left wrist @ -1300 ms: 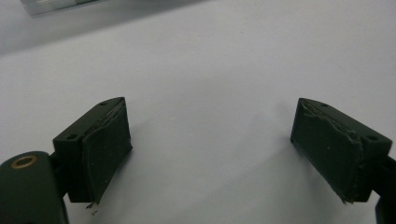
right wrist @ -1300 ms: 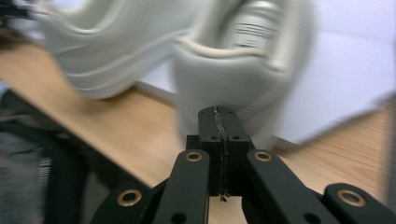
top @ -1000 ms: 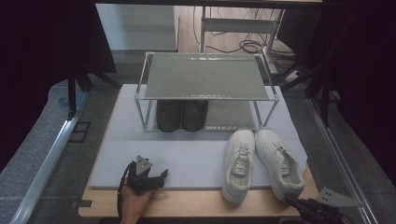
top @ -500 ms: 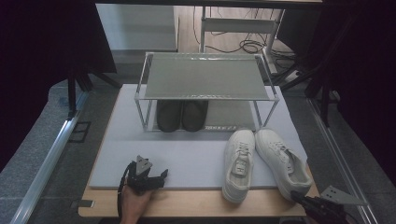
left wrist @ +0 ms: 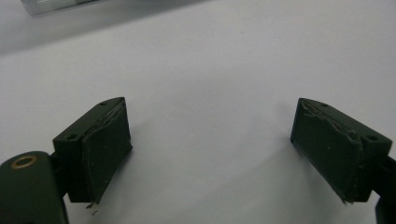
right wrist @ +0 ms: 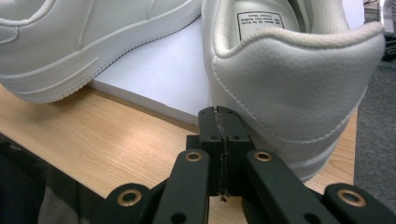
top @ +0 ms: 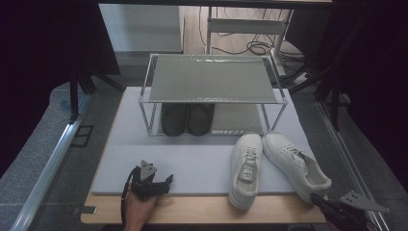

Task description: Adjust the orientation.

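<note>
A metal shoe rack (top: pixel 211 79) stands at the far side of my worktop (top: pixel 202 211) on a grey mat (top: pixel 192 159), with a pair of dark shoes (top: pixel 187 118) tucked under its shelf, left of middle.

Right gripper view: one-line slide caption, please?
Right gripper, fingers shut and empty, at the heel of a white sneaker overhanging the grey mat on the wooden table.

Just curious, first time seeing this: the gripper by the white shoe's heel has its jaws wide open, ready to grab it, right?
Not quite. The right gripper is by the white shoe's heel, but its jaws are pressed shut with nothing between them, as the right gripper view shows.
</note>
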